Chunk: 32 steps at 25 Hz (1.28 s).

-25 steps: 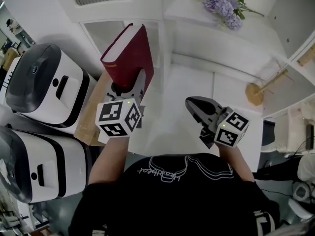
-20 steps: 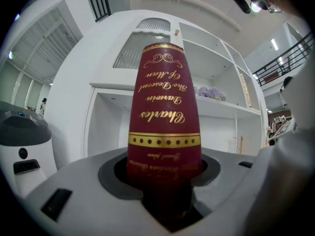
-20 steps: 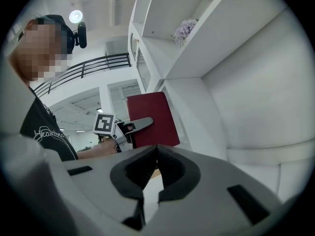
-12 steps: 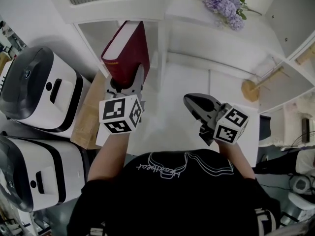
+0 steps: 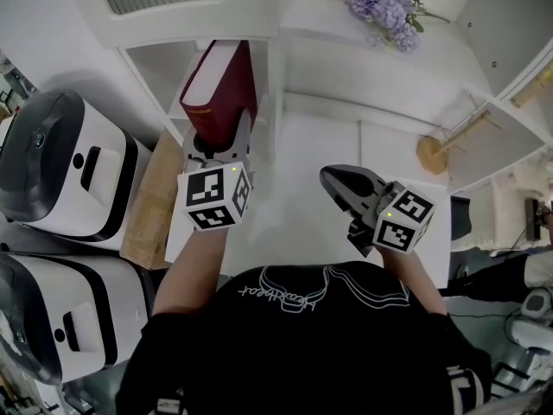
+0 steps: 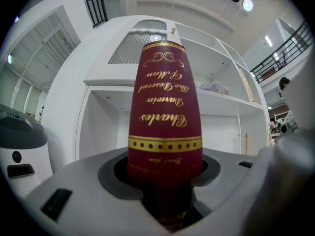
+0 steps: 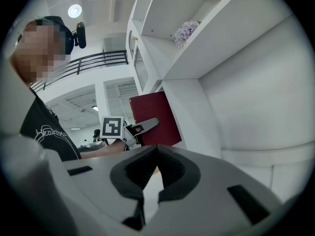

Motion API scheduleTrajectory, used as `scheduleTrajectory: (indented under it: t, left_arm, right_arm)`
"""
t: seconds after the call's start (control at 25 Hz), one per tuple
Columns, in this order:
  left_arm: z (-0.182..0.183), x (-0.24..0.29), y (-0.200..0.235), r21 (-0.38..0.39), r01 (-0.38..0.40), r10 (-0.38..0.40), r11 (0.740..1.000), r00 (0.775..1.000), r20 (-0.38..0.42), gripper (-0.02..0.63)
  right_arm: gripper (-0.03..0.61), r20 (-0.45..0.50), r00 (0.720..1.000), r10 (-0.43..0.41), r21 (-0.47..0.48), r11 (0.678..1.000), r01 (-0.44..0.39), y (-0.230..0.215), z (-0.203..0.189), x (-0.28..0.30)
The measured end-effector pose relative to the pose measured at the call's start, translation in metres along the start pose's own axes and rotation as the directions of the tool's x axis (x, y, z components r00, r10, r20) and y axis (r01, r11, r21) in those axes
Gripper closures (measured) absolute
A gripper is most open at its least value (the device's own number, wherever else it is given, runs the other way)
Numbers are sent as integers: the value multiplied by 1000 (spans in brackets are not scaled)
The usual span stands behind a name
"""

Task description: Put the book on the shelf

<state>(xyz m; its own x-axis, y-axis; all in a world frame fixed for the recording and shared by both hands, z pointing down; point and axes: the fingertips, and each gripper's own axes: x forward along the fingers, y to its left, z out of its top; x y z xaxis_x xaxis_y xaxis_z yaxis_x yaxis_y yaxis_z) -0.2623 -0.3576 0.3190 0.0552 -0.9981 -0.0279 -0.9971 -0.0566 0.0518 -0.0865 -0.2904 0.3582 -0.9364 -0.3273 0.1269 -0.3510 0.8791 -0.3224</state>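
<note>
A thick dark red book (image 5: 221,92) with gold lettering on its spine (image 6: 165,112) stands upright in my left gripper (image 5: 218,143), which is shut on its lower end. The book's top is at the opening of the white shelf's (image 5: 278,67) left compartment. In the left gripper view the shelf (image 6: 106,85) rises right behind the book. My right gripper (image 5: 335,180) hangs to the right of the book, shut with nothing in it, in front of the middle compartment. The right gripper view shows its jaws (image 7: 156,149) meeting, with the book (image 7: 156,113) and the left gripper (image 7: 141,127) beyond.
Purple flowers (image 5: 380,0) lie on an upper shelf board. A wooden stand (image 5: 432,154) sits in the right compartment. Two white and black machines (image 5: 60,167) (image 5: 52,318) stand at the left, with a cardboard box (image 5: 149,207) beside them.
My left gripper has carried the book a little forward and tilted it more upright, towards the left compartment. The right gripper has hardly moved.
</note>
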Motion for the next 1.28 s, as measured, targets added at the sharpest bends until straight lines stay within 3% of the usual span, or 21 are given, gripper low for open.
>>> scheduleTrajectory:
  t: [1.28]
  left_arm:
    - [-5,104,7,-1,-7,7,1000,999,-45,387]
  right_arm:
    - [572,3,996,-93,76,993,93,-41,-15,-11]
